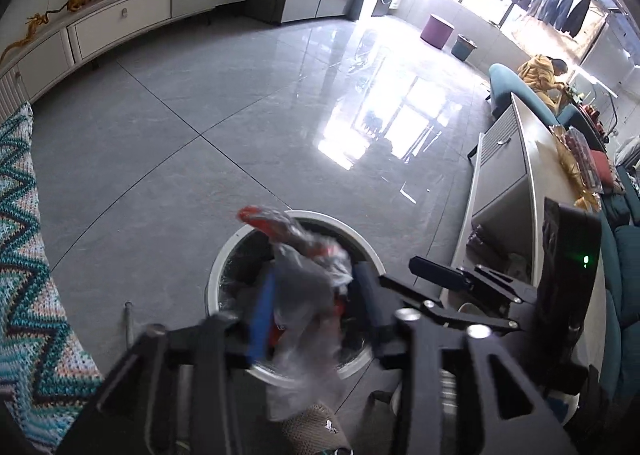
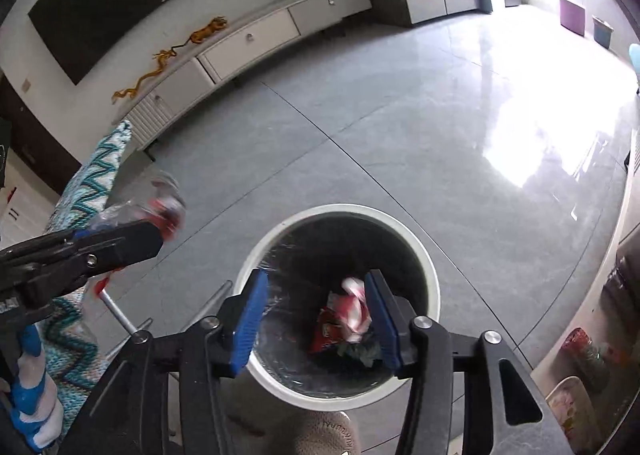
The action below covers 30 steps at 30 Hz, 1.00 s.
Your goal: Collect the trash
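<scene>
Left wrist view first: the left gripper [image 1: 316,307] has its blue-padded fingers [image 1: 260,315] partway open, and a crumpled clear plastic wrapper with red print [image 1: 304,267] sits in the gap between them. It's blurry, so I honestly can't tell whether the pads press on it or it's loose. Right below it is the white round trash bin [image 1: 224,255] with a dark liner, standing on the grey tiled floor [image 1: 180,135].

Right wrist view is clearer. The right gripper [image 2: 316,315] is also partway open, with nothing pinched between its fingers [image 2: 250,315]. It hangs right over the bin's mouth, and through the gap you look straight down at a red-and-white crumpled wrapper [image 2: 354,307] lying inside on top of other scraps, including a red snack packet [image 2: 324,329]. From here the left gripper comes in from the left edge, with the clear wrapper sticking out past its fingers, left of the bin's rim rather than over its mouth.

Going outward: a zigzag knitted blanket [image 1: 24,235] in teal and white fills the left side, and a beige slipper [image 2: 324,435] shows at the near edge below the bin. On the far side, a long white TV cabinet [image 2: 248,43] runs along the wall with a gold tiger figure [image 2: 208,31] and a gold dragon figure [image 2: 150,69] on top. To the right there's a counter [image 1: 536,159] with snack packets on it. Far right, a person in yellow [image 1: 540,75] sits by the bright windows.
</scene>
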Available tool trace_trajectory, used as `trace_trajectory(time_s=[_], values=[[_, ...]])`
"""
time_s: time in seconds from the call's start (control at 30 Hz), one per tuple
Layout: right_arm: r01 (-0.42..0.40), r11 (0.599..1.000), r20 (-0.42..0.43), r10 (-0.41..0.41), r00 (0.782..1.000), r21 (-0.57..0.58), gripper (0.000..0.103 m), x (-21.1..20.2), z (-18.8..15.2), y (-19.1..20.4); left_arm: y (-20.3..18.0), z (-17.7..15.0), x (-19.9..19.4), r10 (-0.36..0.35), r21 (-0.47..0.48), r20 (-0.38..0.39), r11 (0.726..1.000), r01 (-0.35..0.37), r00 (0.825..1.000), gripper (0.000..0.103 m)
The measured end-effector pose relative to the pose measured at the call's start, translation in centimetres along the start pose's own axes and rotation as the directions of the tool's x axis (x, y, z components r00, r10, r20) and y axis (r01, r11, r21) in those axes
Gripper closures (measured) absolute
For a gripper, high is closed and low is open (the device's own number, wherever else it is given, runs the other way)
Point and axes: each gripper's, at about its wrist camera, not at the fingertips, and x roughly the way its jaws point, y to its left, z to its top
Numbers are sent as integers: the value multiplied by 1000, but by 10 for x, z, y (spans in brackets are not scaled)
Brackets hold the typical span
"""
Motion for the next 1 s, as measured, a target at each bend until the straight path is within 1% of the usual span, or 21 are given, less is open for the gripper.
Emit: trace_trajectory(time_s=[0.1,0.27,0.37,0.47,0.57,0.67,0.7,0.73,0.8,0.87,0.97,1.0], values=[[2,1000,0,-2,1000,16,52,-1,-2,-7,0,-1,-1,0,-14,4,1000,0,1000,52],[10,999,9,-10,1000,32,52,-11,-3,0,-4,-2,-16,17,-26,33,1000,-16,999,52],[6,1000,30,-7,1000,30,52,-26,-4,11,-11,-6,-36,41,-22,67,999,-39,997,52],[-11,1000,76,10,997,18,52,-54,-5,25,-15,-11,-64,63,-14,116,998,-62,991,51],[-24,1000,132,25,991,-7,45,-85,-7,42,-18,-18,-97,78,-22,171,997,-75,982,50],[-34,999,186,39,982,-30,45,-115,-11,60,-16,-25,-134,110,-38,229,994,-104,967,44],[-31,999,204,38,978,-40,44,-127,-14,66,-15,-28,-147,120,-46,248,993,-112,961,44],[-28,999,212,38,976,-46,44,-133,-15,69,-14,-32,-160,122,-54,271,992,-112,955,44],[-30,997,239,45,970,-65,40,-153,-23,82,-9,-41,-188,120,-73,318,992,-102,941,42],[-32,997,259,51,965,-75,38,-167,-29,92,-6,-48,-209,120,-90,354,991,-94,928,32],[-41,994,283,68,957,-99,33,-185,-39,110,1,-65,-246,154,-116,410,986,-116,899,31],[-43,993,289,72,955,-105,32,-190,-42,115,3,-69,-253,160,-123,421,985,-118,893,31]])
